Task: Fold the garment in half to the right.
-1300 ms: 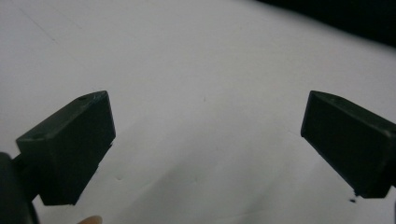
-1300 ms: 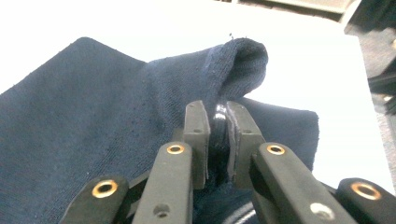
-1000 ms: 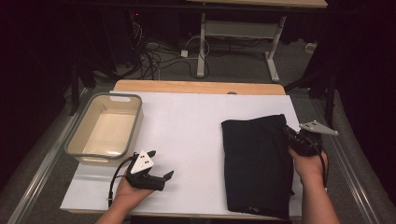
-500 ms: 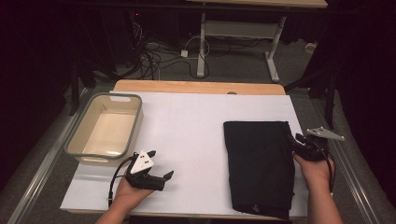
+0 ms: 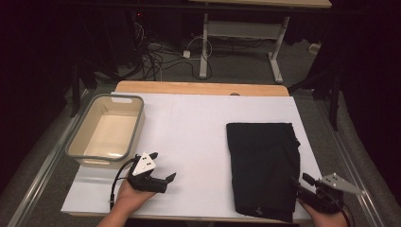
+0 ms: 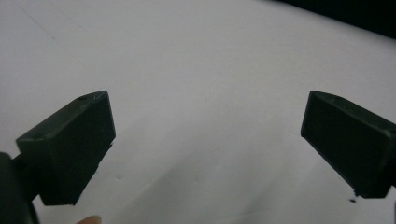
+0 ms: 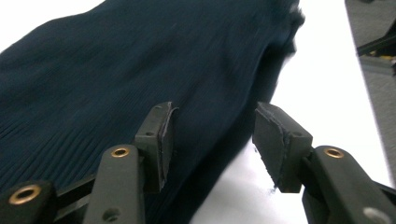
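A dark ribbed cloth lies folded flat on the right half of the white tabletop. My right gripper is low at the cloth's near right corner. In the right gripper view the jaws of my right gripper have just been opening and stand apart. The cloth's right edge runs between the pads without being pressed. My left gripper rests near the front left, held in a hand. The jaws of my left gripper are wide open over bare white surface.
An empty beige tub with a grey rim stands at the left edge of the table. A wooden strip borders the far side. Behind it, cables and a desk frame sit on the dark floor.
My right gripper let go of the cloth's right edge and moved back toward the person, down to the near right corner. The cloth's lifted corner now lies flat. The left gripper stayed put.
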`<act>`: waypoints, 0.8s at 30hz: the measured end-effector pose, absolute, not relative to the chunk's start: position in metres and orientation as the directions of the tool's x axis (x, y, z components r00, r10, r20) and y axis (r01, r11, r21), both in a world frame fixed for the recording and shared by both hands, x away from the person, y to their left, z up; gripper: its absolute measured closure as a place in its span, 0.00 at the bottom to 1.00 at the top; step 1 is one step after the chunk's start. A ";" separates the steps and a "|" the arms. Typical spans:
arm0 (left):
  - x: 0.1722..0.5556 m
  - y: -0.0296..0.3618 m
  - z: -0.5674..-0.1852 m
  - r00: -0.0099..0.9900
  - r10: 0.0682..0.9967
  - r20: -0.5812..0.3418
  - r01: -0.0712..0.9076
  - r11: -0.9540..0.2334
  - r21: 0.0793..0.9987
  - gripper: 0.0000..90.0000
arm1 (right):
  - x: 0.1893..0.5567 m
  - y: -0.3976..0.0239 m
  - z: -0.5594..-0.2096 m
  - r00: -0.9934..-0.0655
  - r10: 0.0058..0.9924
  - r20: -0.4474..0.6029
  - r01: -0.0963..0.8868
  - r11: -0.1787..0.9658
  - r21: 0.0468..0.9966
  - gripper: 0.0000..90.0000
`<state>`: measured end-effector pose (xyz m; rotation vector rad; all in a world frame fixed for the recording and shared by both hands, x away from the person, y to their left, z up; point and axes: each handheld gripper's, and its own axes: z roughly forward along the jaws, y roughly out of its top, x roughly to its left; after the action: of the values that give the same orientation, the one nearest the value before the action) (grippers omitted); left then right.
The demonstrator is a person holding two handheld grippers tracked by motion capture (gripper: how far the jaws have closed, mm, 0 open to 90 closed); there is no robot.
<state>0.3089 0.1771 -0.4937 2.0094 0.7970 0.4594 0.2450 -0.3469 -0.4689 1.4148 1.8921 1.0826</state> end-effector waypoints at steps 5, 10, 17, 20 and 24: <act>0.308 0.177 -0.494 0.722 0.692 0.019 0.352 -0.391 0.850 0.02 | 0.218 -0.342 -0.472 -0.305 0.952 0.041 0.514 0.129 0.848 0.62; 0.309 0.177 -0.494 0.724 0.689 0.015 0.355 -0.392 0.849 0.02 | 0.214 -0.342 -0.482 -0.332 0.938 0.094 0.534 0.105 0.839 0.72; 0.312 0.179 -0.492 0.717 0.697 -0.017 0.381 -0.371 0.847 0.02 | 0.207 -0.337 -0.481 -0.376 0.926 0.038 0.496 0.167 0.852 0.94; 0.314 0.179 -0.488 0.714 0.700 -0.019 0.377 -0.362 0.853 0.02 | 0.193 -0.340 -0.475 -0.356 0.934 0.004 0.467 0.174 0.867 0.95; 0.318 0.178 -0.489 0.706 0.708 -0.030 0.384 -0.347 0.855 0.02 | 0.187 -0.346 -0.481 -0.351 0.936 0.023 0.484 0.160 0.861 0.94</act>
<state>0.3183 0.1777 -0.4889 1.9743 0.8385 0.4341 0.1871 -0.3461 -0.4809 1.3432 1.9109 1.1099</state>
